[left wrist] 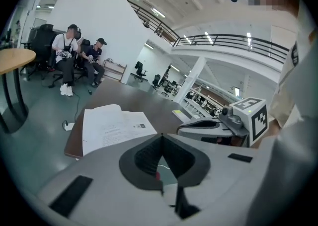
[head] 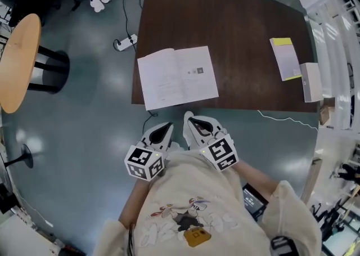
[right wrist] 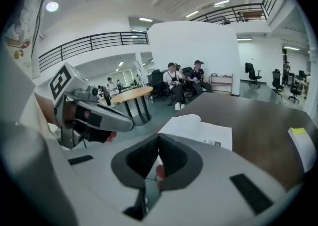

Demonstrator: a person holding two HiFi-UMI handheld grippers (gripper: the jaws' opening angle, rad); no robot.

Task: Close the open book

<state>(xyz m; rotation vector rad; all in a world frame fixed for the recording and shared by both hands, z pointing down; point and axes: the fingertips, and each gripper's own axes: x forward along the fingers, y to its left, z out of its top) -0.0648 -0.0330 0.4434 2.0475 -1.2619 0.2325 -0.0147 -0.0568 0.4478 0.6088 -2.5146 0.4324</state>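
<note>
The open book [head: 177, 76] lies flat with white pages on the near left corner of the dark brown table [head: 236, 18], its near edge overhanging the table edge. It also shows ahead in both gripper views, as white pages [left wrist: 112, 125] and white pages [right wrist: 198, 129]. My left gripper [head: 167, 127] and right gripper [head: 188, 117] hover side by side off the table, just short of the book's near edge. Both are shut with nothing between the jaws. In the left gripper view the tips [left wrist: 161, 136] meet; in the right gripper view the tips [right wrist: 159, 135] meet too.
A yellow-topped booklet [head: 286, 58] and a white box [head: 310, 81] lie at the table's right side. A round wooden table [head: 19, 61] stands at left. A power strip [head: 126, 41] and cables lie on the floor. Seated people [left wrist: 74, 58] are across the room.
</note>
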